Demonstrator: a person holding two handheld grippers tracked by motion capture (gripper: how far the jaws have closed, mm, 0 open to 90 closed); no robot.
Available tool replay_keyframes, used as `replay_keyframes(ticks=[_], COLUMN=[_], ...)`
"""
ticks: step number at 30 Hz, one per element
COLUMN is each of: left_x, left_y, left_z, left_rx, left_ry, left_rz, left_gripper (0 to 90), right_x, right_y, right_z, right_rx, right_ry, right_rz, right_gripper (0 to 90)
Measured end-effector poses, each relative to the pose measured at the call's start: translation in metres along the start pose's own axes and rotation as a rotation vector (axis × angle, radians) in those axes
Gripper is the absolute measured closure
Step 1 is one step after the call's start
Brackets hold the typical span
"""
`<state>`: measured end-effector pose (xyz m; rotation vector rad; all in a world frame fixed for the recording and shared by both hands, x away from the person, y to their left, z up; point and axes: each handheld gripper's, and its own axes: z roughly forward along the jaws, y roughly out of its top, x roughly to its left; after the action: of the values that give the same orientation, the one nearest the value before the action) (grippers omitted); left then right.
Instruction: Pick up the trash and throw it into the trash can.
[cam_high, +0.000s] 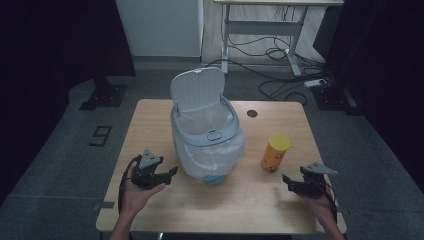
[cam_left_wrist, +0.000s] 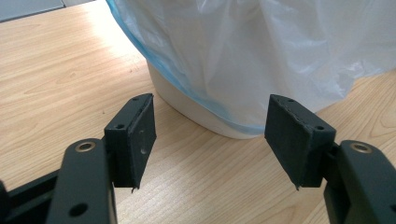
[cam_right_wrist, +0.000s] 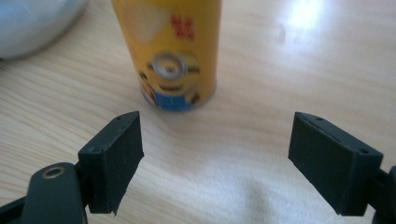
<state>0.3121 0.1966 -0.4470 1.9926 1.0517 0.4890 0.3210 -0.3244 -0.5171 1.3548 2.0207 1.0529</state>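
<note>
A small grey bin (cam_high: 207, 135) with its flip lid (cam_high: 196, 89) raised stands mid-table, lined with a clear plastic bag (cam_high: 220, 157) that hangs over its sides. My left gripper (cam_high: 169, 178) rests low at the bin's left, open and empty; in the left gripper view the bag (cam_left_wrist: 243, 46) and the bin's white base (cam_left_wrist: 196, 109) lie just beyond its gap (cam_left_wrist: 210, 140). A yellow cartoon-printed can (cam_high: 275, 152) stands upright right of the bin. My right gripper (cam_high: 289, 182) is open near the front right; the can (cam_right_wrist: 175, 51) stands ahead of it (cam_right_wrist: 215, 158), apart.
The wooden table (cam_high: 150, 125) has a dark round hole (cam_high: 252, 113) at the back right. Beyond it on the grey floor stand a white desk frame (cam_high: 260, 35) with cables (cam_high: 280, 75) and dark stand bases (cam_high: 102, 95).
</note>
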Motion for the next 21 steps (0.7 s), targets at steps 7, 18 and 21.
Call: replay_keyframes(ticks=[7,18,21], left_x=[-0.001,0.001,0.001], left_y=[-0.007,-0.011,-0.012], left_z=[0.009,0.012,0.012], left_rx=[0.028,0.038,0.039], left_ry=[-0.007,-0.011,-0.011], left_rz=[0.008,-0.002,-0.005], left_gripper=[32.9,32.5,32.5], right_x=[0.002,0.013,0.015], right_y=[0.029,0.065,0.069], right_z=[-0.011,0.015,0.021], right_rx=[-0.057,-0.075,-0.074], right_ry=[0.018,0.083,0.094], right_rz=[-0.041,-0.040,-0.037], right_gripper=[16.1,14.5,14.4])
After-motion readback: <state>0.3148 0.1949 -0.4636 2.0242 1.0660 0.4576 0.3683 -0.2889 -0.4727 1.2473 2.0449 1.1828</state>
